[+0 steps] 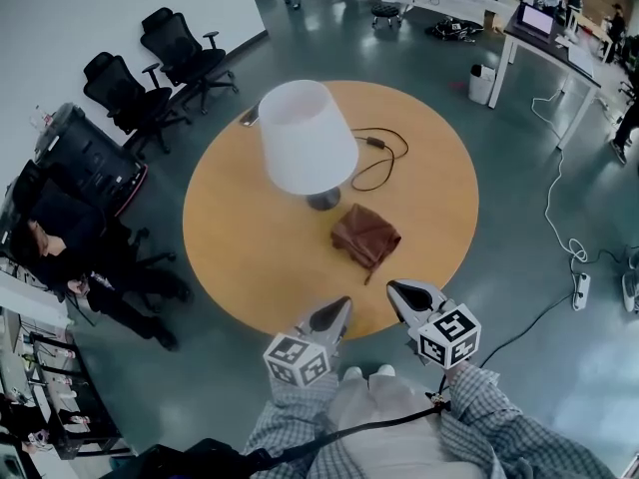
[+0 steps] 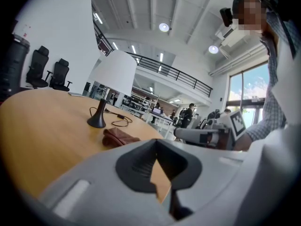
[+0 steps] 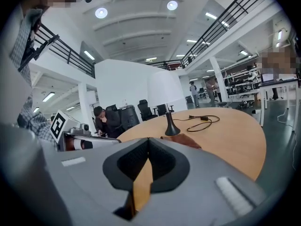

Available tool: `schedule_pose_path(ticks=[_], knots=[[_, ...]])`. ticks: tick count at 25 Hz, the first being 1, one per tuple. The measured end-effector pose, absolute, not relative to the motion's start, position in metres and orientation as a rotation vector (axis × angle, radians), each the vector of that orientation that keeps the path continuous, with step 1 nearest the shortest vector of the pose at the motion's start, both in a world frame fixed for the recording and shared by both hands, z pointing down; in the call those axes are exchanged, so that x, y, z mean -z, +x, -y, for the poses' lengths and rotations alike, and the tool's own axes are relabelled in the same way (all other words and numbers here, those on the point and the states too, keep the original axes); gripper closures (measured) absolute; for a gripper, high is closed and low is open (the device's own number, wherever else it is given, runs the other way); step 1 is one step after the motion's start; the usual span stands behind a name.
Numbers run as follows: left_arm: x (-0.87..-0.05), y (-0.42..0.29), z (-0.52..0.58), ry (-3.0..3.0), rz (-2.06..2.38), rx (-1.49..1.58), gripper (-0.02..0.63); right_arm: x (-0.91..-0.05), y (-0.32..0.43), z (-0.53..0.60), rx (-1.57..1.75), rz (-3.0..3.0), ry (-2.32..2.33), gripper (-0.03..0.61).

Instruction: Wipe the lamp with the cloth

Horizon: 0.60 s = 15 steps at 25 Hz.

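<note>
A lamp with a white shade [image 1: 305, 138] stands on the round wooden table [image 1: 250, 257], its dark base [image 1: 322, 200] just beyond a crumpled brown cloth [image 1: 365, 236]. The lamp's black cable [image 1: 379, 158] curls behind it. Both grippers hover over the table's near edge, short of the cloth. My left gripper [image 1: 341, 305] is shut and empty, and so is my right gripper [image 1: 395, 287]. In the left gripper view the closed jaws [image 2: 156, 141] point at the cloth [image 2: 118, 136] and lamp [image 2: 114, 72]. The right gripper view shows its closed jaws [image 3: 148, 140] before the cloth [image 3: 186, 140] and lamp [image 3: 165, 89].
Black office chairs [image 1: 150, 63] stand to the far left, and a person in dark clothes [image 1: 60, 252] sits at the left. A white desk [image 1: 544, 43] and a bin [image 1: 481, 83] are at the back right. A power strip [image 1: 582, 289] with cable lies on the floor.
</note>
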<state>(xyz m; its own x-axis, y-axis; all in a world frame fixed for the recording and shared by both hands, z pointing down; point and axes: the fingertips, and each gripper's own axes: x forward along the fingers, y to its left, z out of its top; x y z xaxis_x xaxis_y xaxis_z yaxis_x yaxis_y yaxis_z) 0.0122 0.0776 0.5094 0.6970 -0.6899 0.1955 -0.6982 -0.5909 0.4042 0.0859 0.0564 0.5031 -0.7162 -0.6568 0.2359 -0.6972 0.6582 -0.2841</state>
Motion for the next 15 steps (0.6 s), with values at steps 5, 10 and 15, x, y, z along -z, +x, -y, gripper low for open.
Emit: schedule_pose_path(ticks=[5, 10, 15], knots=[[-0.503, 0.019, -0.087, 2.466, 1.083, -0.028, 0.614, -0.513, 0.100, -0.060, -0.605, 2.742, 1.143, 0.575], [-0.504, 0.003, -0.080, 2.441, 1.146, -0.006, 0.614, -0.515, 0.091, -0.054, -0.609, 2.754, 1.109, 0.575], [-0.505, -0.012, -0.053, 2.433, 1.162, 0.023, 0.614, -0.515, 0.080, -0.033, -0.593, 2.750, 1.096, 0.575]])
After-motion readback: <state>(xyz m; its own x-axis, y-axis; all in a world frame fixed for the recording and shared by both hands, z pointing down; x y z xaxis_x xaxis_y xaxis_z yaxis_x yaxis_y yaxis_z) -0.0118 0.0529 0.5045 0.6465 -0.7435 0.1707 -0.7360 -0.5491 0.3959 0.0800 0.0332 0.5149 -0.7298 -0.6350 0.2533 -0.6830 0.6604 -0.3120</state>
